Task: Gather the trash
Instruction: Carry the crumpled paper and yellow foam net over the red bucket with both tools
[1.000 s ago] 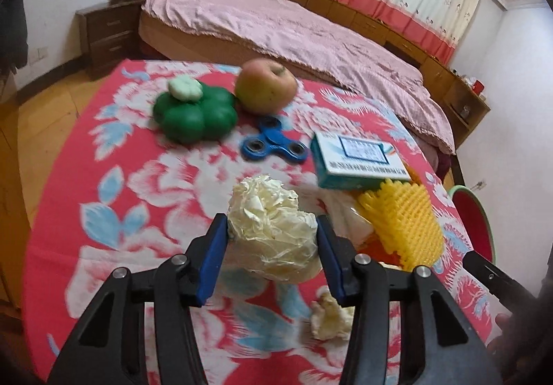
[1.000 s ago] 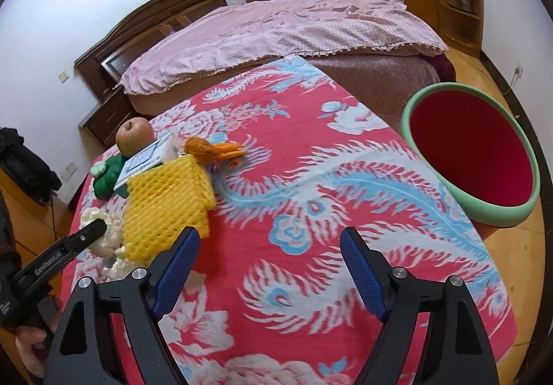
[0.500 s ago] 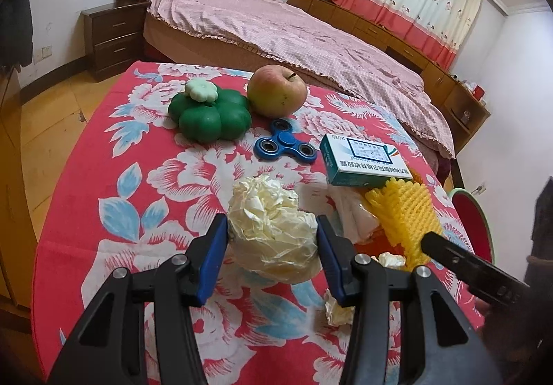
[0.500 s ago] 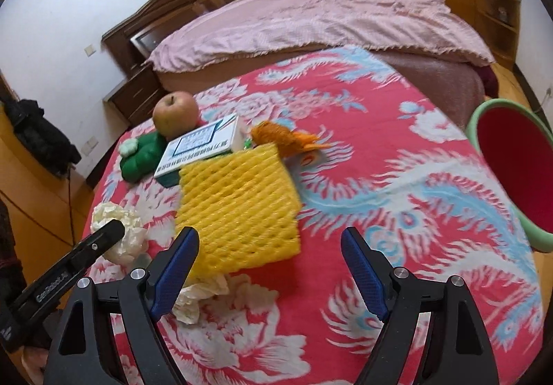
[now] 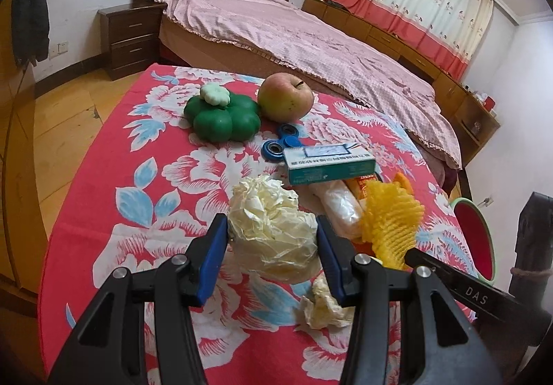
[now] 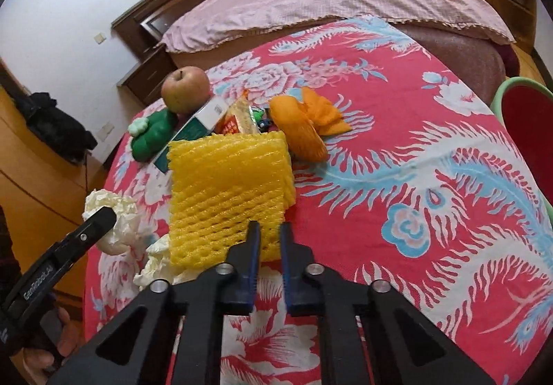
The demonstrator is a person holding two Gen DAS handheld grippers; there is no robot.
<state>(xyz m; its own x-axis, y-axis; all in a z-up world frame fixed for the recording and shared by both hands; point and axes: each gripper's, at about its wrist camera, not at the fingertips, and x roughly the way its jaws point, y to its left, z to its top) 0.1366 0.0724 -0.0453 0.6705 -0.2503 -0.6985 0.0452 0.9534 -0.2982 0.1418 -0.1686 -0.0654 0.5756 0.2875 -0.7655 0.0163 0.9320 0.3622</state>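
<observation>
My left gripper [image 5: 270, 229] is shut on a cream crumpled paper ball [image 5: 266, 208], held just above the flowered tablecloth [image 5: 114, 212]. My right gripper [image 6: 270, 227] is shut on the near edge of a yellow foam net [image 6: 228, 191], which lies flat on the cloth. A smaller paper wad [image 5: 325, 305] lies under the left fingers. An orange foam net [image 6: 304, 129] and a snack wrapper [image 6: 238, 119] lie beyond the yellow one. A clear plastic wrapper [image 5: 340, 208] lies beside it. A red bin with a green rim [image 6: 501, 98] stands off the table's right edge.
At the table's far side sit an apple [image 5: 285, 96], a green pumpkin-shaped toy [image 5: 221, 117], a blue fidget spinner [image 5: 280, 143] and a teal box [image 5: 328, 163]. A bed [image 5: 311, 39] stands behind the table. A hand [image 6: 52, 350] holds the left gripper.
The right gripper came forward to the yellow foam net and its jaws closed from wide apart onto the net's near edge. The left gripper kept hold of the paper ball, nearly still.
</observation>
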